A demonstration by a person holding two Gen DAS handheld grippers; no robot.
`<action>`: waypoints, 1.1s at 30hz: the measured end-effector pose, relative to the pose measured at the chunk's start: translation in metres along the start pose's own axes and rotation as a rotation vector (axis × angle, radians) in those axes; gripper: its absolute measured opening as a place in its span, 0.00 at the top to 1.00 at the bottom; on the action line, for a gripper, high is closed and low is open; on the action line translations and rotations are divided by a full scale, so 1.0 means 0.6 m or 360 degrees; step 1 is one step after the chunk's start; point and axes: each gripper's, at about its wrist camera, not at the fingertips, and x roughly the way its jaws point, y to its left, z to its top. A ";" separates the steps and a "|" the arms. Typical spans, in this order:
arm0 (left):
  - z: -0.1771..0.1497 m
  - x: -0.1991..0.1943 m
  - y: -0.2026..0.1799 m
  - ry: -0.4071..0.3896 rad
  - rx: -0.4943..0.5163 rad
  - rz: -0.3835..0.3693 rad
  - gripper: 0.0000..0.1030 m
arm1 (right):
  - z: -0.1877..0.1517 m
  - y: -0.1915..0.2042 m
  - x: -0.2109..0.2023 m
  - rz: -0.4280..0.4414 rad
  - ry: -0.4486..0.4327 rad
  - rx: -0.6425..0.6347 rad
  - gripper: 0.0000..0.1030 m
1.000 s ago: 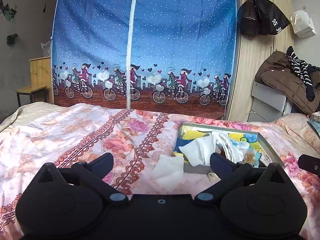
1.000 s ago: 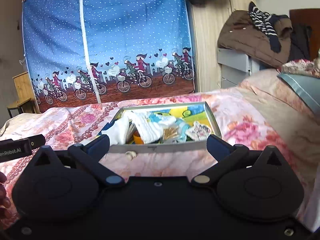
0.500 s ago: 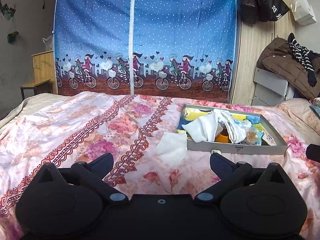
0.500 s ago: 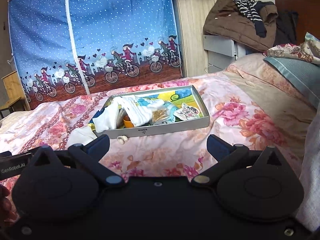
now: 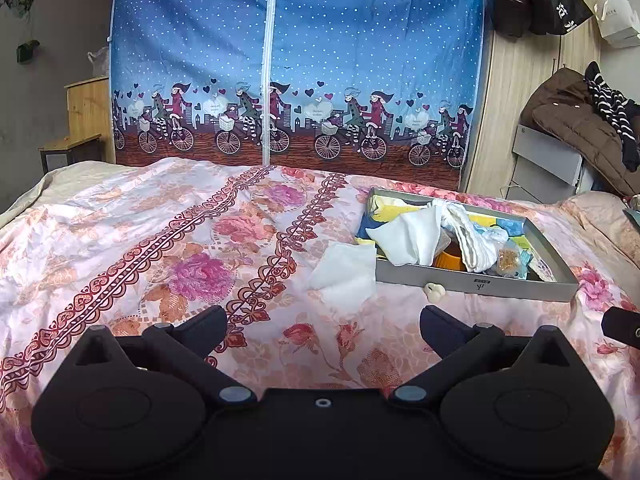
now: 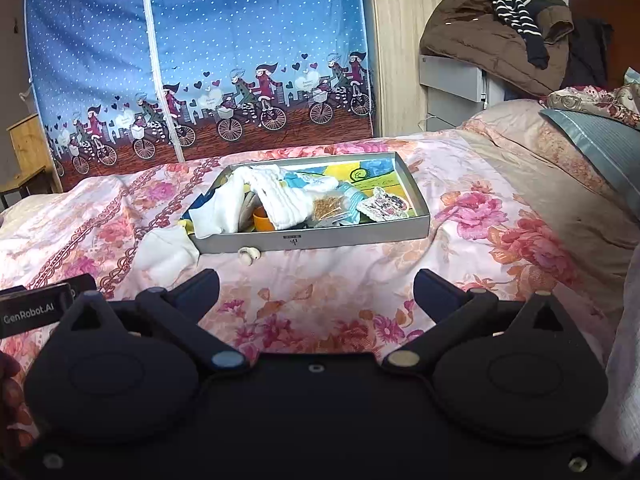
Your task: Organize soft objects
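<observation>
A grey tray [image 5: 472, 282] [image 6: 320, 238] lies on the floral bedspread, holding white cloths [image 5: 408, 236] [image 6: 280, 196], an orange cup [image 6: 262, 216], a seed packet [image 6: 326, 207] and a patterned pad [image 6: 384, 206]. A folded white cloth [image 5: 346, 270] [image 6: 166, 250] lies on the bed by the tray's left end. A small cream object [image 5: 434, 290] [image 6: 249, 255] lies against the tray's front wall. My left gripper [image 5: 322, 320] is open and empty, short of the cloth. My right gripper [image 6: 316, 284] is open and empty, short of the tray.
A blue fabric wardrobe [image 5: 296, 60] stands behind the bed. A wooden closet [image 5: 532, 92] with hanging bags is at right, beside a grey cabinet piled with a brown coat [image 6: 480, 36]. Pillows [image 6: 592, 136] lie at far right. A wooden stool [image 5: 72, 148] stands at left.
Both grippers have pulled back and risen from the tray, so it sits farther ahead. Both stay open and empty. Nothing on the bed has moved.
</observation>
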 end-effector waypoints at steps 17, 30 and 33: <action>-0.005 0.000 -0.002 -0.0002 0.0011 -0.0004 0.01 | -0.003 0.000 0.012 0.0008 0.0041 -0.0007 0.00; -0.009 0.001 -0.006 -0.0002 0.0028 -0.0007 0.01 | -0.005 0.000 0.013 0.0009 0.0044 -0.0005 0.00; -0.008 0.000 -0.008 -0.0002 0.0038 -0.0012 0.01 | -0.005 0.000 0.013 0.0010 0.0044 -0.0005 0.00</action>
